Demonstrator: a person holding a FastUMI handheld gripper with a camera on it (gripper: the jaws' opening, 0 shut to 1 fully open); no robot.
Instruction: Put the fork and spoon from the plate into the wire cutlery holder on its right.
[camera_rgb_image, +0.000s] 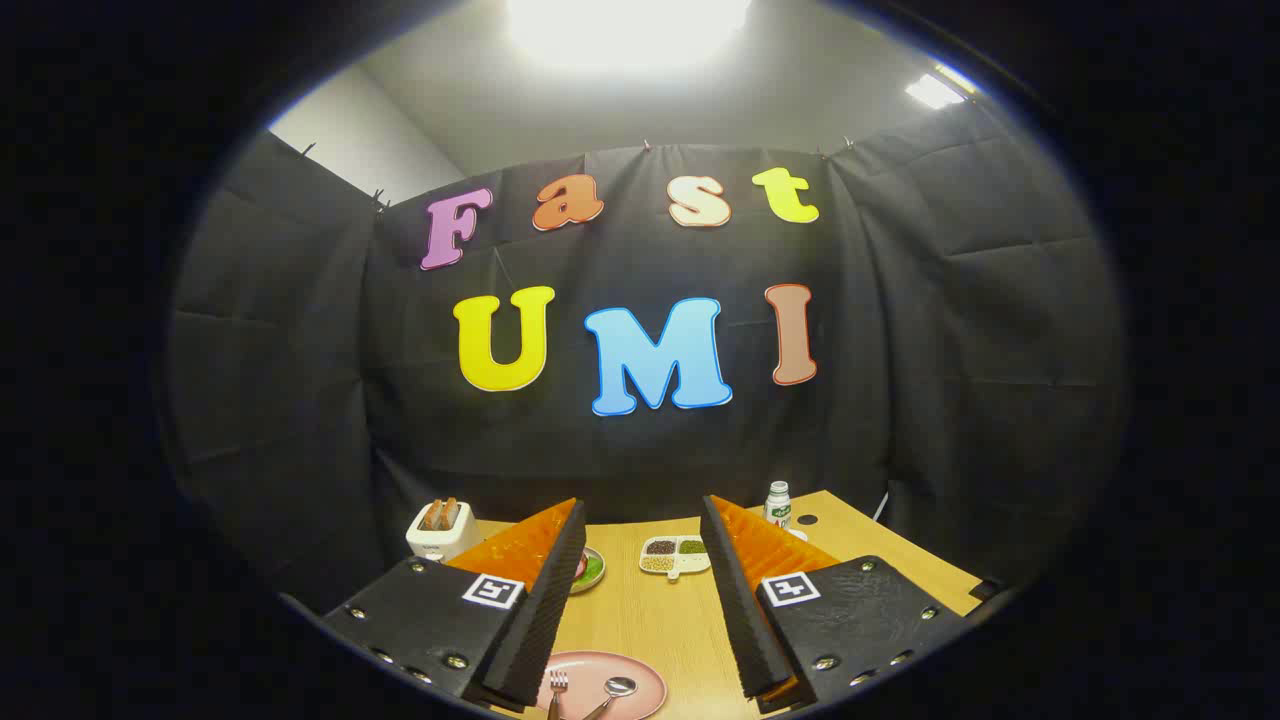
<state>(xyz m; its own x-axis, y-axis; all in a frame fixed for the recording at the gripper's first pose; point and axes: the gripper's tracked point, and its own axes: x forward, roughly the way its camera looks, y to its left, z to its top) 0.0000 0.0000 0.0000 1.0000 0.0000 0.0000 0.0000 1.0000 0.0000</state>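
A pink plate (640, 672) lies on the wooden table close under my fingers, between them. On it rest a fork (557, 688) on the left and a spoon (615, 690) on the right, both with heads pointing away from me. My gripper (640, 510) hangs above the table with its fingers wide apart and nothing between them. The near part of the plate is cut off from sight.
Beyond the fingers on the wooden table (650, 610) stand a white toaster (441, 530) with toast at the far left, a small green dish (588, 570), a white divided tray (676, 555) of beans, and a small white bottle (778, 503) at the far right.
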